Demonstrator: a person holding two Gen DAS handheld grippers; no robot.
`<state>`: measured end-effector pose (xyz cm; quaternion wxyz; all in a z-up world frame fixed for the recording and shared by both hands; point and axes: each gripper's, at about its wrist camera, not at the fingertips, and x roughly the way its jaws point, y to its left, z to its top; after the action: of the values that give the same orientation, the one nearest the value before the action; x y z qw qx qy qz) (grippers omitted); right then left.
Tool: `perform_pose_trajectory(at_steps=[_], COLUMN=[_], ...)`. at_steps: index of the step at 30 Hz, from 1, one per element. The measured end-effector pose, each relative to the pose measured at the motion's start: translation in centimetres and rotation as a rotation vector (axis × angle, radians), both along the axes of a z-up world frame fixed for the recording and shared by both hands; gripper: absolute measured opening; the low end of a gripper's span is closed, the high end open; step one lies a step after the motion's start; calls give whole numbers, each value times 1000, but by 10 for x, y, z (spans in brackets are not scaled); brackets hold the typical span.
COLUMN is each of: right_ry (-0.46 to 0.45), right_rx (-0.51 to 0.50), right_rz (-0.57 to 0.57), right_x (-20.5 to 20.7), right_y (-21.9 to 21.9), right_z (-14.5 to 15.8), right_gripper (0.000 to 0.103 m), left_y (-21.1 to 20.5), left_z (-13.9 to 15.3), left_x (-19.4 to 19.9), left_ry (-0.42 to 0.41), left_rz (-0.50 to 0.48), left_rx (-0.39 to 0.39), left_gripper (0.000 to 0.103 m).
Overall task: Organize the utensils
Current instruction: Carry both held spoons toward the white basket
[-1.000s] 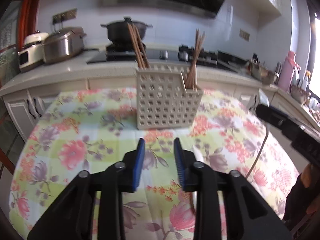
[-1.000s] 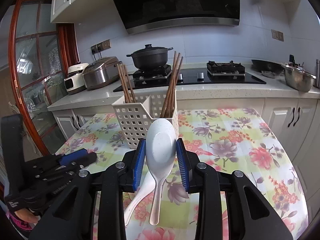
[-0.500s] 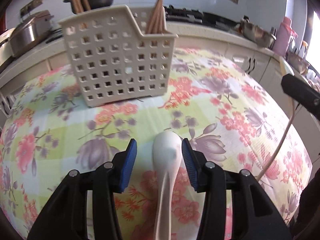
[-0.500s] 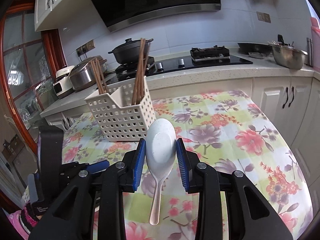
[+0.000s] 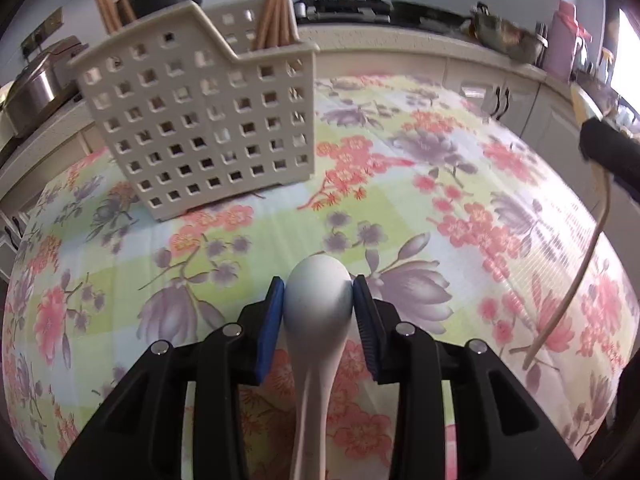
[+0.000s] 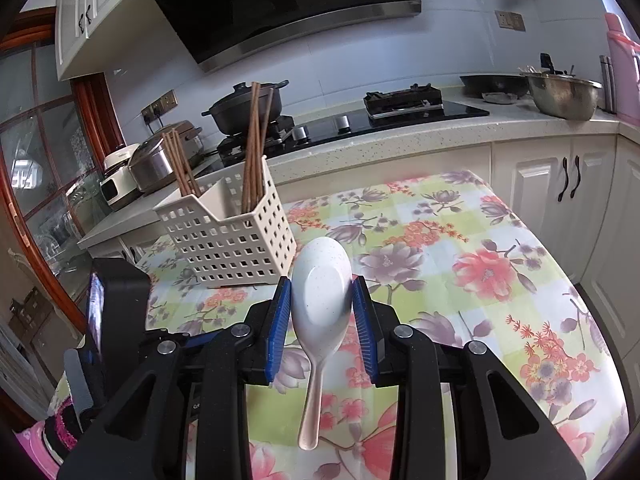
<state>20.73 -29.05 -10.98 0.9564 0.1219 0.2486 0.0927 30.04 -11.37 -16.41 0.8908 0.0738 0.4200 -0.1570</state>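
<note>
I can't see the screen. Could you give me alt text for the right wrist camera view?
A right gripper with blue-padded jaws clamps the bowl of a white speckled spoon, handle hanging down, above a table with a floral tablecloth. To the left stands a cream perforated utensil basket holding brown chopsticks, with a kitchen counter and black pot behind.

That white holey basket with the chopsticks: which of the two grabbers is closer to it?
Probably the left, though it's close. The left gripper, clamping a spoon, faces the basket over a short stretch of tablecloth. The right gripper, holding another spoon, sits off toward its right end.
</note>
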Motion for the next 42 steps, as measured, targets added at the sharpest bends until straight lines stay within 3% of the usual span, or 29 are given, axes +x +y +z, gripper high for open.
perform_pose_trajectory(at_steps=[11, 21, 30, 42], right_ry=[-42, -62, -90, -160], right_rx=[-39, -73, -106, -121], right_rz=[24, 75, 100, 94], right_x=[-16, -25, -7, 40], right_y=[28, 62, 78, 86], right_z=[18, 28, 38, 62], right_gripper=[31, 31, 31, 31], left_y=[58, 88, 101, 99], left_z=[50, 64, 83, 127], left_x=[-53, -97, -90, -46], left_ry=[-210, -314, -352, -426], left_rz=[88, 127, 145, 146], left_rx=[-155, -197, -226, -238], left_gripper=[34, 34, 34, 34])
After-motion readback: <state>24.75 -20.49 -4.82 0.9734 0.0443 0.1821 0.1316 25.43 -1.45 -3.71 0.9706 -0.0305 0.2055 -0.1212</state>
